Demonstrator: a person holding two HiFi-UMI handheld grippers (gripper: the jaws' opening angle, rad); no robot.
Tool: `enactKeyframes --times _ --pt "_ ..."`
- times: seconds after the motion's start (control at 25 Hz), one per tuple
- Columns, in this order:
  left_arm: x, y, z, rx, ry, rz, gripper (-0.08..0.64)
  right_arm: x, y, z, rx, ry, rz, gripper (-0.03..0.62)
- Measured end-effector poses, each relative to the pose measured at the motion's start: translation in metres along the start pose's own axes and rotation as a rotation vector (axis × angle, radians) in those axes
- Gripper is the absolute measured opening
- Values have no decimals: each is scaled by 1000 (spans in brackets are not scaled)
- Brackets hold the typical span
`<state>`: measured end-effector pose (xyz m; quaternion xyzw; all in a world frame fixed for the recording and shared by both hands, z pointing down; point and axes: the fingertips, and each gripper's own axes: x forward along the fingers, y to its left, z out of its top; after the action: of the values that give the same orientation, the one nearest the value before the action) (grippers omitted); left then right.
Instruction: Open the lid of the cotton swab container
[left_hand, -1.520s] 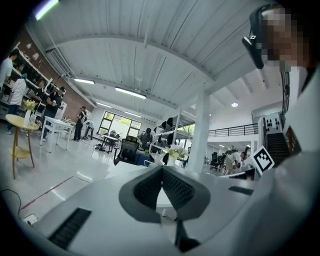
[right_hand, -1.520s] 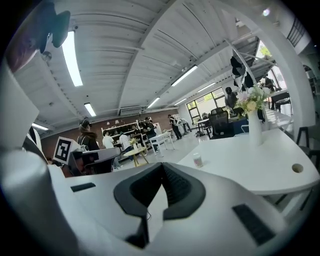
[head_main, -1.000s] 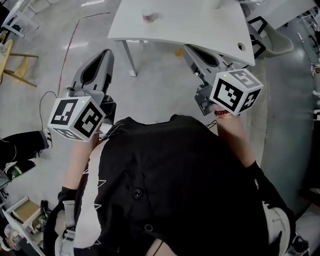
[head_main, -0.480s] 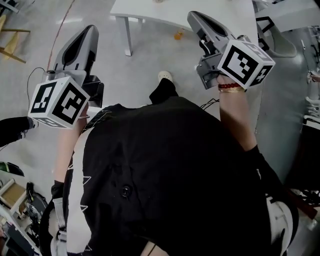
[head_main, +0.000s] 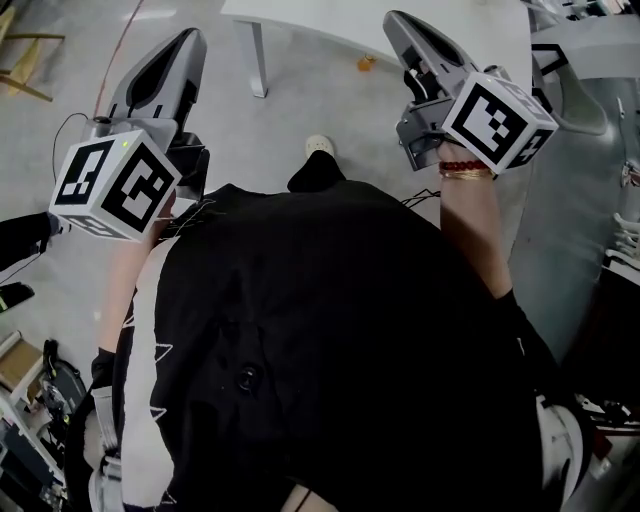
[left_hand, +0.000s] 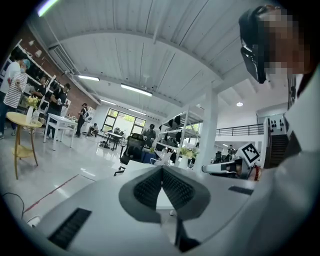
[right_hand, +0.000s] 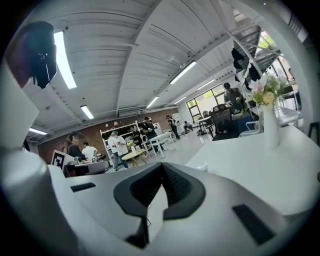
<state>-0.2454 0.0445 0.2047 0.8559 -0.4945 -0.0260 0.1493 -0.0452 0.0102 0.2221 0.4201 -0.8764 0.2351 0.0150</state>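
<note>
While both claws are pinched fully shut on nothing, the left gripper (head_main: 188, 38) over the floor (head_main: 300, 110) and the right gripper (head_main: 396, 20) at the white table (head_main: 330, 14) near edge, their cubes (head_main: 112, 186) carry black-and-white square markers, and the cotton swab container cannot be made out.

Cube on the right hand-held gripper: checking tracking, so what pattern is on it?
The cube bears black-and-white square markers; head view shows it best.

Head view downward, others level, sharing table (head_main: 320, 10)
</note>
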Motion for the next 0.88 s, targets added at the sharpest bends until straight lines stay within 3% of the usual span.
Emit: enactKeyframes --times 0.32,0.56,0.88 --pt "80 7 -19 -23 57 62 11 39 -71 10 60 47 55 5" --pt "99 4 -17 -15 70 87 11 61 -74 14 65 72 136 5" --pt "158 16 -30 -58 84 120 11 104 -123 21 65 117 179 5"
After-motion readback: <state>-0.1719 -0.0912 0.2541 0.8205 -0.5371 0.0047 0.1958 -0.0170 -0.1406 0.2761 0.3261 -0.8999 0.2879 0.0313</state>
